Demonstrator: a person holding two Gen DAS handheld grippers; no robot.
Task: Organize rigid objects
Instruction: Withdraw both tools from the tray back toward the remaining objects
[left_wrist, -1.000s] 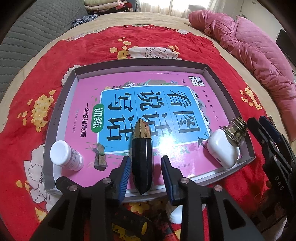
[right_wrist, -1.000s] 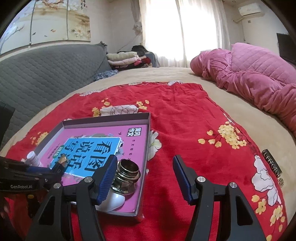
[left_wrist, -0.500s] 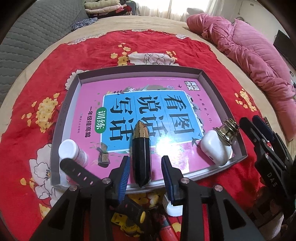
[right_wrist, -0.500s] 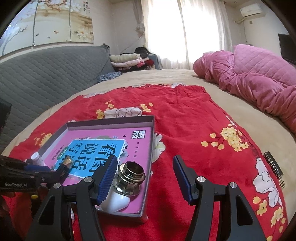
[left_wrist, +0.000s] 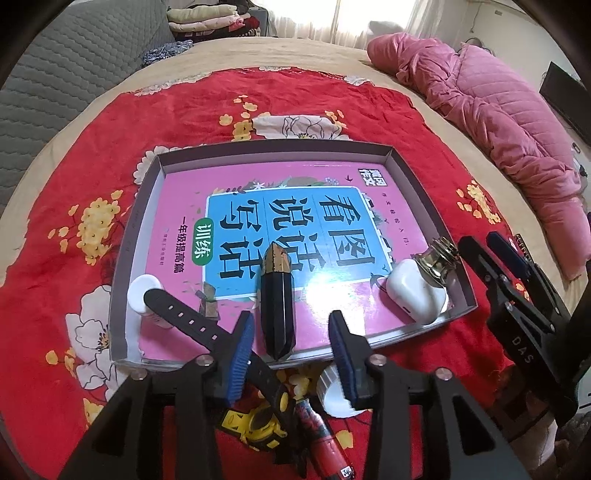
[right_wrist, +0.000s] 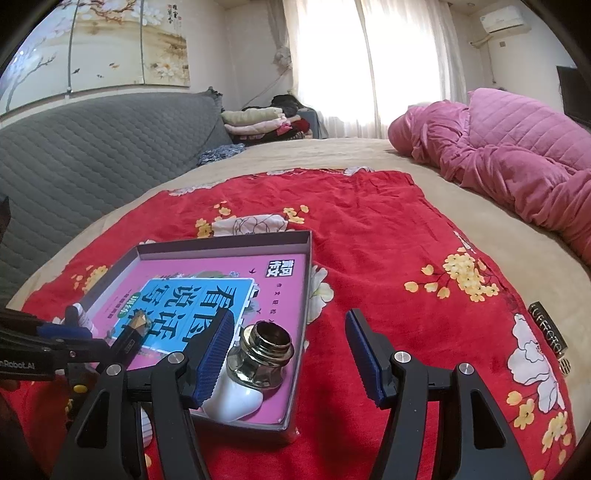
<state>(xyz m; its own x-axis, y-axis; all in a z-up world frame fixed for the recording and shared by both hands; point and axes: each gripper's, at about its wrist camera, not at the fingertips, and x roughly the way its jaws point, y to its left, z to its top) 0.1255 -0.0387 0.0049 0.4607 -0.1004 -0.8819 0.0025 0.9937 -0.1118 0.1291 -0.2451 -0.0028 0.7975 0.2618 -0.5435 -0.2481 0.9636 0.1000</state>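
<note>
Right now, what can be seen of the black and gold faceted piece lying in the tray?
The black faceted piece is a long, glossy, dark body with angled sides that tapers to a point at each end; the far tip is gold with dark lines. It lies flat on the pink book cover inside the grey tray, near the tray's front edge. The left gripper hangs over its near end, jaws opening, pads clear of it.
</note>
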